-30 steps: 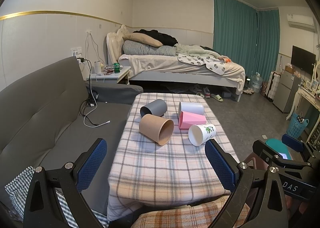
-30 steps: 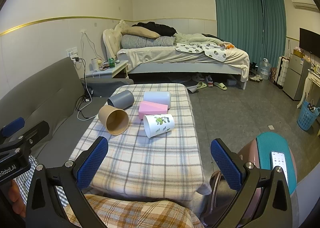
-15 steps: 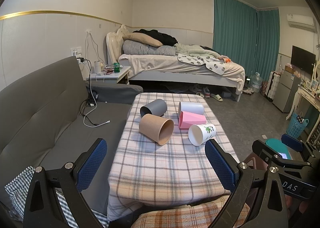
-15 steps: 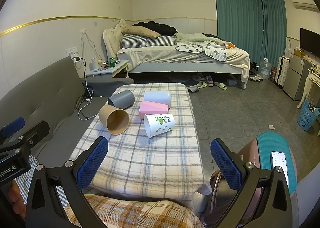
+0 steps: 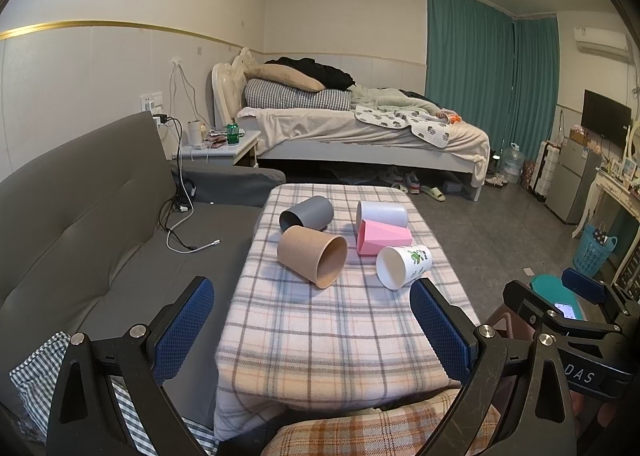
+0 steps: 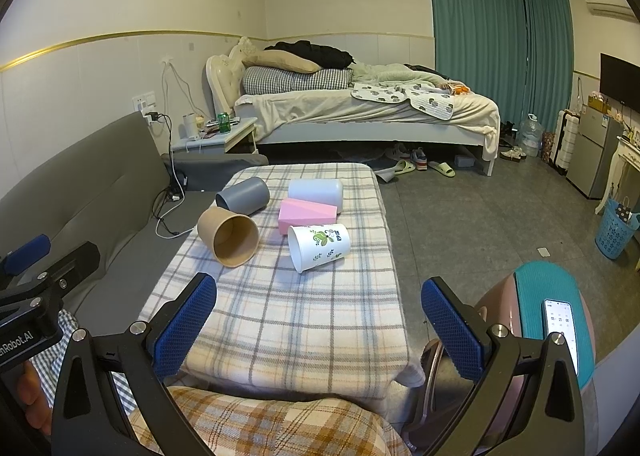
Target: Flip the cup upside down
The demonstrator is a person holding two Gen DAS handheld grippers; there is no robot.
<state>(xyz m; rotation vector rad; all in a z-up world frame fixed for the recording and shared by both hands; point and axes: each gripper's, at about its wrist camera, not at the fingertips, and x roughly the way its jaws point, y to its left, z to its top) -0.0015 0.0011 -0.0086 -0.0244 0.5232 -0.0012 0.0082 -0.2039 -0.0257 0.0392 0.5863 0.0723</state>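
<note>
**Five cups lie on their sides**

Both tools gape wide and hold nothing. Left tool (image 5: 308, 320) hangs over the near edge of the plaid tabletop (image 5: 340, 336); right tool (image 6: 320, 320) hangs over the same edge, further right. Well ahead of both, every cup lies tipped over: brown cup (image 5: 312, 256) with its mouth toward the cameras, grey cup (image 5: 306, 212) behind it, white printed cup (image 5: 404, 266) to the right, pink cup (image 5: 382, 238) just behind that, pale cup (image 5: 382, 213) farthest back.
</note>
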